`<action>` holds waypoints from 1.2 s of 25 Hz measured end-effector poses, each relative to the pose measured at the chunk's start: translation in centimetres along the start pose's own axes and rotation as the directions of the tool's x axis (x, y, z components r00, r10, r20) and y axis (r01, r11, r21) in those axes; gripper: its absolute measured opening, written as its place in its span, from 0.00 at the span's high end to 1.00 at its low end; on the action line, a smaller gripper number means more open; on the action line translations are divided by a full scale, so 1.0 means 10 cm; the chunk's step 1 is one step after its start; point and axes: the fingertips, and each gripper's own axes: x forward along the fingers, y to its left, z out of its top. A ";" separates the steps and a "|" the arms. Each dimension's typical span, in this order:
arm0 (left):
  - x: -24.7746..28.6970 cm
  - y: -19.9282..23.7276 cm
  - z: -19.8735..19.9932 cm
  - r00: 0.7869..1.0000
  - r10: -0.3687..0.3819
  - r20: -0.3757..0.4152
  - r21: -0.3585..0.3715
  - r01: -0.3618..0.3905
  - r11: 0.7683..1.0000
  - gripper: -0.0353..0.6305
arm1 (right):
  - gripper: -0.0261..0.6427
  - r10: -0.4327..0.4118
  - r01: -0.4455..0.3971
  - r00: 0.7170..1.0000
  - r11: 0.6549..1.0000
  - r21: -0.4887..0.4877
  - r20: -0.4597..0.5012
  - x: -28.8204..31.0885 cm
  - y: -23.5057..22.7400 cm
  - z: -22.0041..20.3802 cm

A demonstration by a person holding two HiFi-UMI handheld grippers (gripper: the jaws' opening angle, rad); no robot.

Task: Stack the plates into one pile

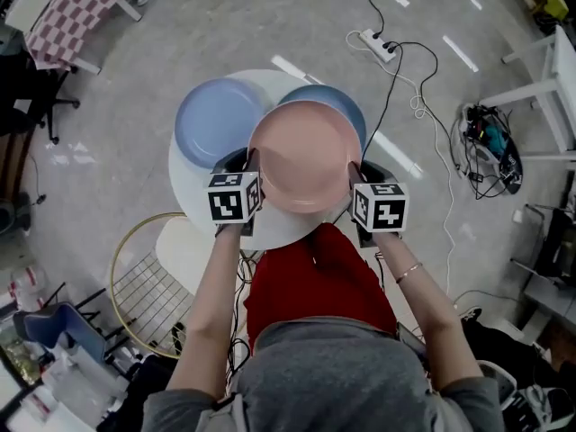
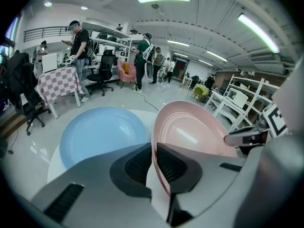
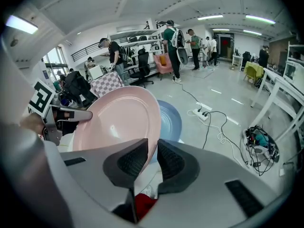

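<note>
I hold a pink plate (image 1: 304, 156) in the air over a round white table (image 1: 191, 187), one gripper on each side. My left gripper (image 1: 251, 166) is shut on its left rim, which runs between the pads in the left gripper view (image 2: 154, 152). My right gripper (image 1: 353, 175) is shut on the right rim, seen in the right gripper view (image 3: 151, 158). A light blue plate (image 1: 219, 120) lies flat on the table's left part (image 2: 102, 134). A darker blue plate (image 1: 337, 99) lies on the table, half hidden under the pink plate (image 3: 169, 121).
A gold wire-frame stand (image 1: 144, 286) sits on the floor left of my legs. A power strip with cables (image 1: 378, 43) runs across the floor at the far right, near white shelving (image 1: 549, 79). A checkered table (image 1: 76, 7) and several people stand further off.
</note>
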 end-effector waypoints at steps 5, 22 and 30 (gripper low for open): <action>0.21 -0.12 0.27 0.999 -0.042 0.003 0.034 0.042 0.999 0.88 | 0.84 -0.046 0.046 0.999 0.998 0.038 0.011 0.04 -0.21 0.11; 0.73 -0.23 0.31 0.996 -0.064 -0.068 0.049 0.068 0.997 0.89 | 0.84 -0.118 0.120 0.992 0.991 0.056 -0.035 0.39 -0.62 0.16; 0.83 -0.20 0.22 0.994 -0.028 -0.103 0.059 0.035 0.998 0.88 | 0.84 -0.128 0.129 0.990 0.992 0.015 -0.058 0.50 -0.65 0.12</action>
